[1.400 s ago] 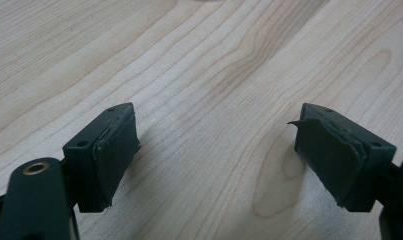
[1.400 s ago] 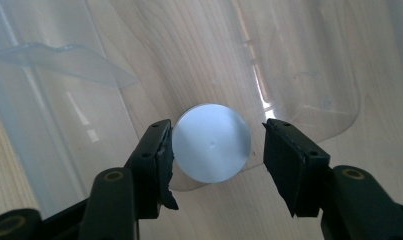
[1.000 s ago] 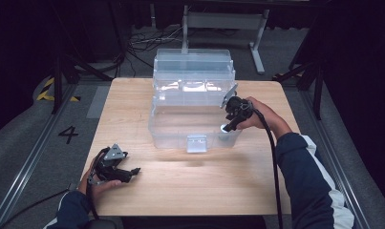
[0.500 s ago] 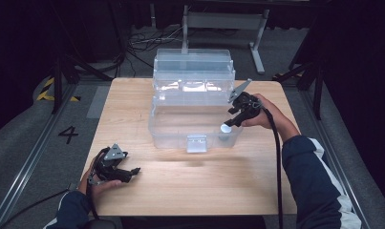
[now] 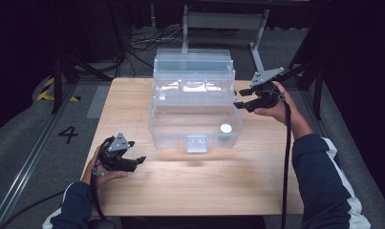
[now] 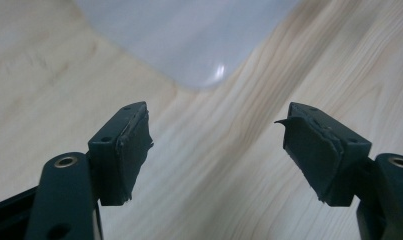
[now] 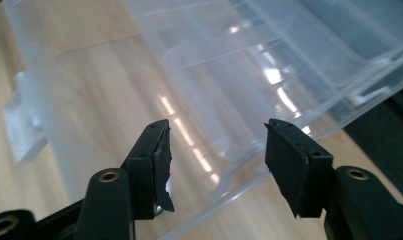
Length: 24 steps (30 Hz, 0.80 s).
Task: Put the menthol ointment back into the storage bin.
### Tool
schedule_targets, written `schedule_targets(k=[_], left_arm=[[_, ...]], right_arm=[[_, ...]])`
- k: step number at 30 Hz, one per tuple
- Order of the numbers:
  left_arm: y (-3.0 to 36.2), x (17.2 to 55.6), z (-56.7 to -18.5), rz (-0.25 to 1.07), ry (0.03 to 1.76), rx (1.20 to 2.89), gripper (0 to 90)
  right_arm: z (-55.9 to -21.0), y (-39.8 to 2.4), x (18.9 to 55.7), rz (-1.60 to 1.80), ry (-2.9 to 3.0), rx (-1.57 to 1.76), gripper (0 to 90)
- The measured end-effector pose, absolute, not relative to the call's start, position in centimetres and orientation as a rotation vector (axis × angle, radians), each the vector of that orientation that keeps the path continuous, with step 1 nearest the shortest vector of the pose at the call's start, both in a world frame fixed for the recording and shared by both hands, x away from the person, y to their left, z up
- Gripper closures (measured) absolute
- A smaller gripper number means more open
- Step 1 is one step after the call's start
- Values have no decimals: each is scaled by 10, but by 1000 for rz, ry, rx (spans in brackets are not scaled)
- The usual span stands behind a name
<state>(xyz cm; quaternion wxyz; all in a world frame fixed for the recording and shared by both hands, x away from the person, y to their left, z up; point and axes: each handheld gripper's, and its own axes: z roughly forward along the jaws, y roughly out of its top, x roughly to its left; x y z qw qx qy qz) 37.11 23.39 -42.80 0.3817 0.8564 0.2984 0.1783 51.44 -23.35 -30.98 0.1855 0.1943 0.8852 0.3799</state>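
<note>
- While the left hand rests low at the lower left of the high view, the left gripper (image 5: pixel 138 161) hovers just over the wooden table (image 5: pixel 195 191); its jaws have just been closing, yet stand apart with nothing between them.
- In the left gripper view, the fingertips (image 6: pixel 131 145) frame bare wood, with a corner of the clear plastic box (image 6: pixel 189 35) at the upper middle.
- At the centre of the high view stands the clear plastic box (image 5: pixel 171 124), lid open, a small white cylinder (image 5: pixel 225 128) inside near its right front corner.
- At the upper right, the right gripper (image 5: pixel 240 105) hangs beside the box's right wall, jaws apart and empty.
</note>
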Motion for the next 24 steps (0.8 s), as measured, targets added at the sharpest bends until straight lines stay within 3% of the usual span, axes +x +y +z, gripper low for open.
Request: schedule_targets(k=[16, 24], left_arm=[[189, 384, -392, 484, 619, 2139, 311], [170, 392, -399, 467, 584, 2182, 337]], right_arm=[[-283, -236, 552, 1159, 2340, 643, 421], [-288, -224, 569, 1161, 2338, 651, 406]])
